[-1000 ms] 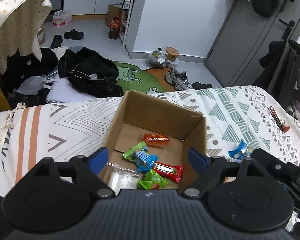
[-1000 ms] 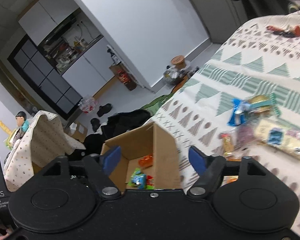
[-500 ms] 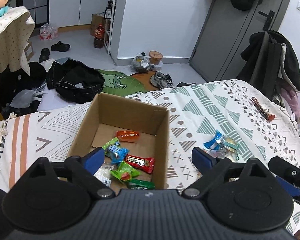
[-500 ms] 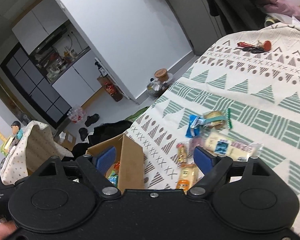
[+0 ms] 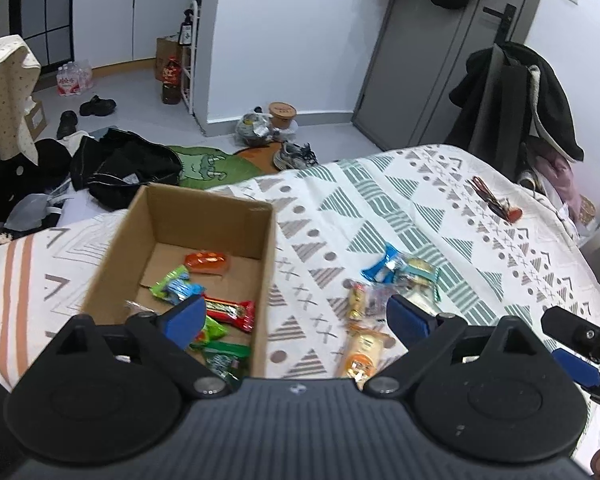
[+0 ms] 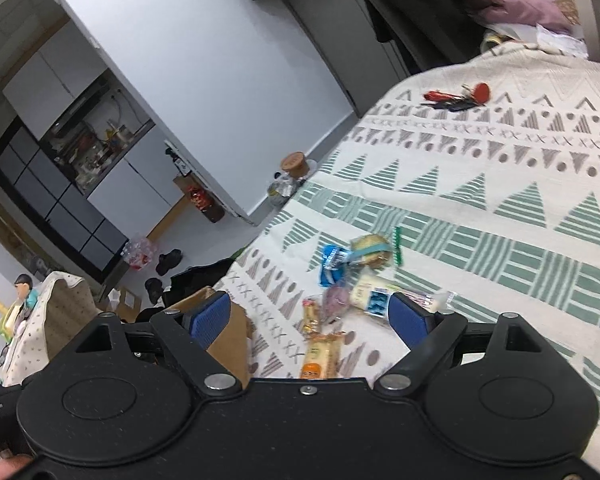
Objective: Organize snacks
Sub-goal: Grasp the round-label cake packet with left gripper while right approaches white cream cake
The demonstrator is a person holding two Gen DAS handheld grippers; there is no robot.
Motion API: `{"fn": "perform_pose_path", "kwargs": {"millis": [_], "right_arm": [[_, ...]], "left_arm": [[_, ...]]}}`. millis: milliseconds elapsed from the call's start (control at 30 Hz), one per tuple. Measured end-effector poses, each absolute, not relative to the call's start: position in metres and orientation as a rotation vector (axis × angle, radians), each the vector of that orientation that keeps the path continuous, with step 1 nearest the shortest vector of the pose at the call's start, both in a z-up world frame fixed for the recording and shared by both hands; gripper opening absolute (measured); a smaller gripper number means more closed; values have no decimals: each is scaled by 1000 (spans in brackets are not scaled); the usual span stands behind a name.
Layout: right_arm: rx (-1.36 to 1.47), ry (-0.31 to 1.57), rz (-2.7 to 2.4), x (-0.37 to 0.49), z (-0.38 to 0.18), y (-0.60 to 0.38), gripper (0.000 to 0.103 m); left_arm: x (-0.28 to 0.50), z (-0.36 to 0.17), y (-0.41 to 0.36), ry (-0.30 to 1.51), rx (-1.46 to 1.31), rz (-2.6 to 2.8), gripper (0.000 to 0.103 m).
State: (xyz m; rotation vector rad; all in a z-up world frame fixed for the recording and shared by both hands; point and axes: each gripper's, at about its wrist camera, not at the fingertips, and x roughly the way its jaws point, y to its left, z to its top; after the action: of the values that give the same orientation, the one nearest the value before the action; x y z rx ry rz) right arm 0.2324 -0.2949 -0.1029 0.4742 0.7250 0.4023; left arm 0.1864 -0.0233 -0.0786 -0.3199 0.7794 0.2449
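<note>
A cardboard box (image 5: 188, 220) stands open on the patterned bedspread (image 5: 400, 208) and holds several wrapped snacks, among them an orange pack (image 5: 206, 261) and a red bar (image 5: 230, 311). To its right lies a loose pile of snacks (image 5: 384, 284), with a blue wrapper (image 5: 382, 267) and an orange-labelled pack (image 5: 360, 356). My left gripper (image 5: 296, 322) hangs open above the box's right wall, empty. My right gripper (image 6: 310, 318) is open and empty above the same snack pile (image 6: 352, 280); the box corner (image 6: 228, 336) shows behind its left finger.
A bunch of keys with a red tag (image 6: 458, 98) lies further up the bed. Beyond the bed's edge the floor holds a black bag (image 5: 124, 168), shoes (image 5: 296, 158) and a green mat (image 5: 212, 166). A coat-draped chair (image 5: 516, 100) stands at the right.
Both grippers have swung right, away from the box toward the loose snack pile. The left view now shows the pile and keys; the right view has nearly lost the box.
</note>
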Motion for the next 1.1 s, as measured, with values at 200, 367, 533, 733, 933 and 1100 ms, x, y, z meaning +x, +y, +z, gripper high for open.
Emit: {"fn": "perform_pose_path", "kwargs": {"millis": [200, 367, 533, 733, 933, 1100], "right_arm": [[481, 759, 389, 238, -113, -308, 85], [468, 772, 379, 245, -120, -313, 85], [449, 784, 376, 255, -129, -311, 85], [449, 814, 380, 269, -143, -309, 83], [448, 867, 370, 290, -164, -301, 77], [457, 888, 375, 301, -174, -301, 76]], "left_arm": [[192, -90, -40, 808, -310, 209, 96], [201, -102, -50, 826, -319, 189, 96], [212, -119, -59, 845, -313, 176, 96], [228, -145, -69, 893, -318, 166, 92], [247, -173, -76, 953, -330, 173, 86], [263, -200, -82, 1014, -337, 185, 77]]}}
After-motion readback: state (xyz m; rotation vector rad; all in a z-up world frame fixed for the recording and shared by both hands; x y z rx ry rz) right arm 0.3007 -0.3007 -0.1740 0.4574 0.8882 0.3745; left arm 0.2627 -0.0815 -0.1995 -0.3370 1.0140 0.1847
